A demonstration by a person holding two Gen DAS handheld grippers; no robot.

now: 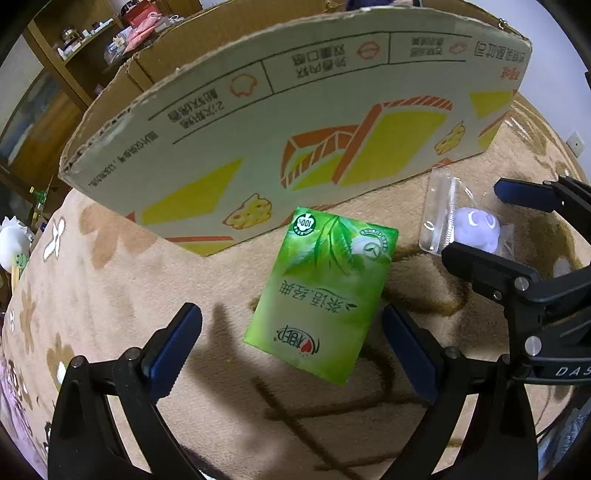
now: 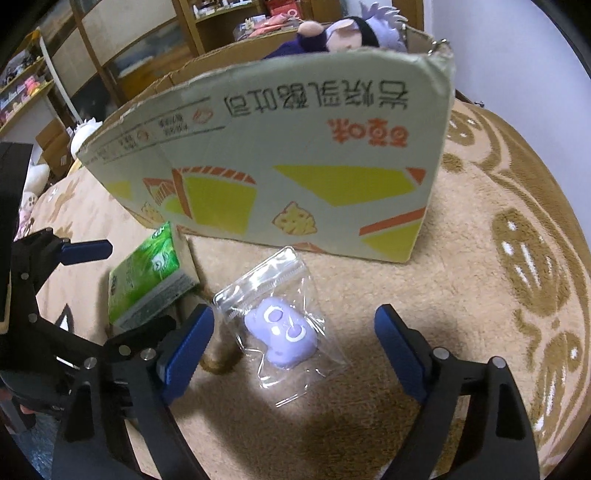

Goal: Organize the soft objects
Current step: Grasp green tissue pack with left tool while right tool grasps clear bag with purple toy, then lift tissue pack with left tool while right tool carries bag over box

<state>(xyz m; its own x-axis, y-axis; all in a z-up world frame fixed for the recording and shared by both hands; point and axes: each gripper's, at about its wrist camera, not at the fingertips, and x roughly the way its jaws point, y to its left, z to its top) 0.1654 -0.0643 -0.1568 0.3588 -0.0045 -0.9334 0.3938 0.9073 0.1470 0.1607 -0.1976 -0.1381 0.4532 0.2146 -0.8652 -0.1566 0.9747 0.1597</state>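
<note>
Both grippers are spread wide and hold nothing. Between the fingers of the left gripper (image 1: 291,350) lies the green tissue pack (image 1: 325,291), flat on the beige carpet (image 1: 110,295). The right gripper (image 2: 295,347) hovers over the purple toy in its clear bag (image 2: 280,332), just beside the pack. Behind both stands the cardboard box (image 2: 295,155), probably the goal. To grip well, I think each gripper should go lower and close on the body of its object, not on the loose plastic. Only the right view shows a plush doll (image 2: 340,33) already inside the box.
</note>
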